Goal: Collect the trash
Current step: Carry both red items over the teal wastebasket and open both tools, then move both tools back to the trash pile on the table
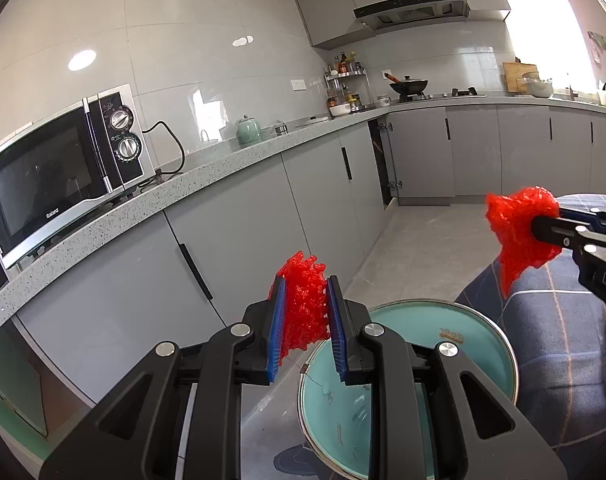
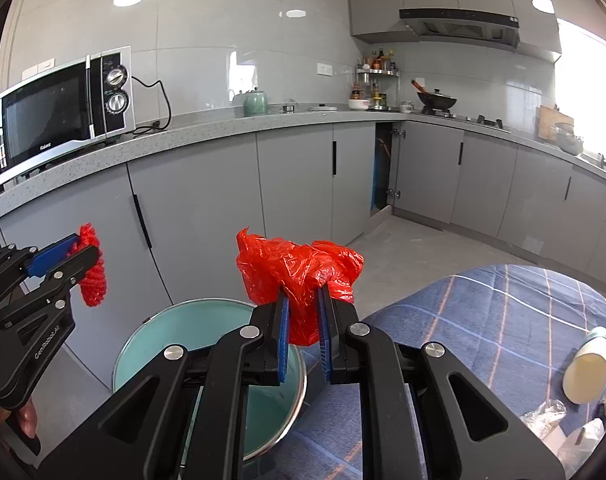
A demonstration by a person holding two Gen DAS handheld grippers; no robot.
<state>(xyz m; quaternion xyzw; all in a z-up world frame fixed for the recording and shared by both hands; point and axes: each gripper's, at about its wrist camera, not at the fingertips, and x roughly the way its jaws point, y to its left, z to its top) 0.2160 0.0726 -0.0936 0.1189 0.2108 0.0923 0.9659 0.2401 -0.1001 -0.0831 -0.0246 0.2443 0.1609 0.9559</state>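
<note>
My left gripper point(image 1: 305, 312) is shut on a wad of red foam net point(image 1: 305, 304) and holds it in the air above a teal trash bin point(image 1: 471, 332). It also shows in the right wrist view point(image 2: 87, 258) at the left, with the red net point(image 2: 93, 280). My right gripper point(image 2: 303, 312) is shut on a crumpled red plastic bag point(image 2: 295, 268), held above the bin point(image 2: 171, 328). In the left wrist view the right gripper point(image 1: 543, 228) and its red bag point(image 1: 519, 232) are at the right edge.
A table with a blue plaid cloth point(image 2: 483, 320) lies right of the bin; on it are a pale yellow bottle point(image 2: 587, 372) and clear plastic wrappers point(image 2: 543, 420). Grey cabinets point(image 2: 207, 200) and a counter with a microwave point(image 2: 63, 108) stand behind.
</note>
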